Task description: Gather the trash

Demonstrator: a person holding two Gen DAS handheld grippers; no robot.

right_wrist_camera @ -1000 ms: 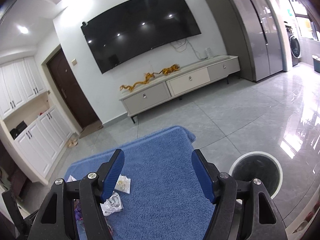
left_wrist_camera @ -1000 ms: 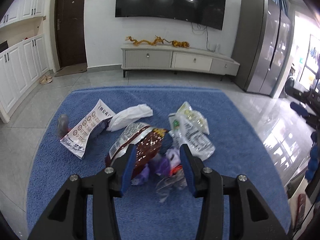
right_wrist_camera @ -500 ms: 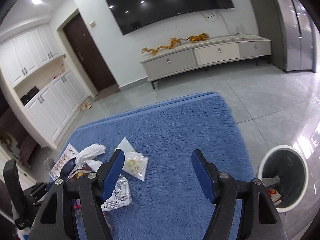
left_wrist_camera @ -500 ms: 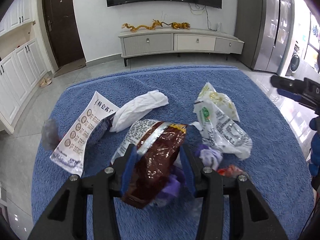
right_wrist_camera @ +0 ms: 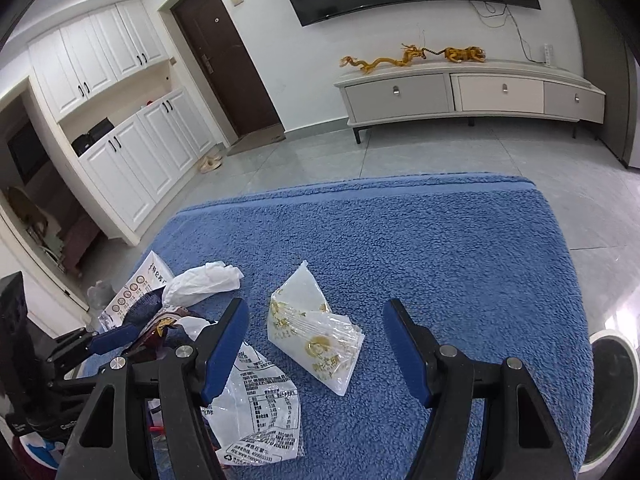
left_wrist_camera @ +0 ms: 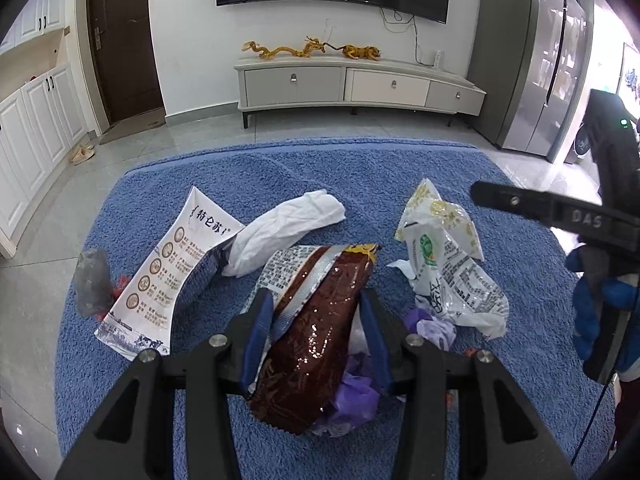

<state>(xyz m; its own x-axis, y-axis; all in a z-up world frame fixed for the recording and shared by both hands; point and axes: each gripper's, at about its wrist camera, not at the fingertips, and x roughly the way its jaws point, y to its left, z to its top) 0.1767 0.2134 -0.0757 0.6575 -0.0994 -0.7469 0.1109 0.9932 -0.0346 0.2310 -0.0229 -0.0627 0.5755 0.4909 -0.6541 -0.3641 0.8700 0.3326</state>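
Observation:
My left gripper point(left_wrist_camera: 316, 320) is shut on a brown snack wrapper point(left_wrist_camera: 316, 336), with purple crumpled plastic point(left_wrist_camera: 356, 396) under it, above a blue rug point(left_wrist_camera: 360, 176). Around it lie a white milk pouch point(left_wrist_camera: 168, 276), a white tissue point(left_wrist_camera: 284, 228), a clear printed bag point(left_wrist_camera: 452, 280) and a gold-printed white packet point(left_wrist_camera: 436, 208). My right gripper point(right_wrist_camera: 316, 344) is open and empty, hovering over the gold-printed packet point(right_wrist_camera: 316, 336), with the clear printed bag point(right_wrist_camera: 260, 412) at its left finger. The left gripper shows at the left of the right wrist view point(right_wrist_camera: 100, 340).
A round trash bin point(right_wrist_camera: 612, 400) stands on the tile floor off the rug's right edge. A TV cabinet point(left_wrist_camera: 352, 84) lines the far wall, white cupboards point(right_wrist_camera: 132, 156) the left side. A small grey bag point(left_wrist_camera: 94, 280) lies at the rug's left edge.
My left gripper has closed on the brown wrapper and holds it lifted. My right gripper has swung left and down, from facing the bin to over the gold-printed packet.

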